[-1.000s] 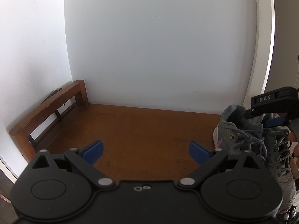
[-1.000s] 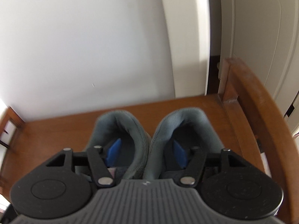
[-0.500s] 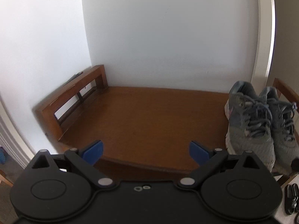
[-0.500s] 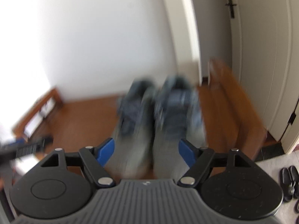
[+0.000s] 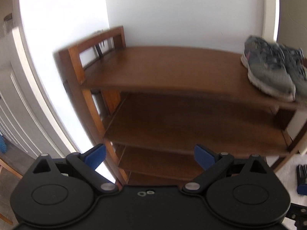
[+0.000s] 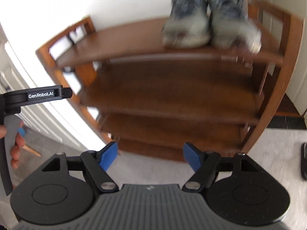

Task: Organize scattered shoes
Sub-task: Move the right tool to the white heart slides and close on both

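Sneakers (image 6: 209, 19) parked on rack (image 5: 172, 71) top shelf, right end; both tools empty.
Left gripper (image 5: 150, 156) & right gripper (image 6: 149, 156) jaws apart, nothing btwn. Risk: toes sit near shelf front edge, a bump could tip pair off; dark shoes (image 5: 302, 174) on floor still loose.

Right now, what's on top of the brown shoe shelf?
A pair of grey sneakers sits side by side at the right end of the wooden rack's top shelf. The rest of that shelf is bare wood. The lower shelves look bare, though their back parts are hidden.
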`<state>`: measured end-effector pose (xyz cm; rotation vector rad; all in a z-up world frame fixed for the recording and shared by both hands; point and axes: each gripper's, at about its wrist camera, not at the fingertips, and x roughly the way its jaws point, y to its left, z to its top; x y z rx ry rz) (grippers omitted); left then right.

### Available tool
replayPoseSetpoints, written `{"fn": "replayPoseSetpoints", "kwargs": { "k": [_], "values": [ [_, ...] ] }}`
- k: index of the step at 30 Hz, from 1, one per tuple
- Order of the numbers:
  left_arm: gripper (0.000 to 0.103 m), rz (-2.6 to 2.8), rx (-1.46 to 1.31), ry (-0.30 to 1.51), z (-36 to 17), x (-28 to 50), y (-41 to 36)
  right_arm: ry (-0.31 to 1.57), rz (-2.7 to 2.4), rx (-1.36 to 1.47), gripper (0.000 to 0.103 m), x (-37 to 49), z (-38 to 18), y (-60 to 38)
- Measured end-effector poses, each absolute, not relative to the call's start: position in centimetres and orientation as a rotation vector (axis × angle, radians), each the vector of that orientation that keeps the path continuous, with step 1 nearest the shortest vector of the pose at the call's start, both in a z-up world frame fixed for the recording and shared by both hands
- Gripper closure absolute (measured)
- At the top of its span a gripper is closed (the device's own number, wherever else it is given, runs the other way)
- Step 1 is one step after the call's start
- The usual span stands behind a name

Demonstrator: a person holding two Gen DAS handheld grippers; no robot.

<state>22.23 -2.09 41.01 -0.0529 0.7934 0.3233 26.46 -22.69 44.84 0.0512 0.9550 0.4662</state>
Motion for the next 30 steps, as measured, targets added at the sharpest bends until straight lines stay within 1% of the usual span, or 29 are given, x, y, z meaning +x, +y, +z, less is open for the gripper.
{"fn": "replayPoseSetpoints", "kwargs": {
  "k": [4,7,8,10,16,19,21,26,27,30],
  "values": [
    [0.004,0.257,-0.033,0.836,36.9,18.2,0.5,1.013,0.39,0.044,0.027,22.5,39.8,-18.8],
    [0.004,0.219,0.006,0.849,34.2,15.3,2.0,1.083,0.314,0.097,0.031,19.1,36.1,-16.1],
    [0.004,0.205,0.016,0.854,33.0,14.2,2.7,1.121,0.277,0.111,0.033,17.3,34.1,-14.9],
    [0.004,0.182,0.038,0.864,30.8,12.2,3.8,1.15,0.241,0.102,0.033,15.4,31.7,-13.7],
    [0.004,0.14,0.072,0.913,24.9,8.1,4.7,1.325,0.107,0.144,0.034,10.0,21.2,-11.7],
    [0.004,0.124,0.092,0.92,21.1,6.5,4.0,1.376,0.089,0.145,0.036,9.0,16.2,-11.7],
    [0.004,0.107,0.095,0.93,18.0,5.6,3.0,1.404,0.107,0.128,0.044,8.7,12.1,-11.5],
    [0.004,0.083,0.102,0.969,12.4,3.9,1.7,1.466,0.091,0.13,0.044,9.0,4.0,-12.7],
    [0.004,0.084,0.097,0.979,11.5,3.6,1.7,1.485,0.074,0.146,0.042,9.3,2.4,-13.2],
    [0.004,0.093,0.085,1.003,9.7,2.6,1.6,1.519,0.04,0.179,0.042,10.5,-1.6,-14.7]
  ]
}}
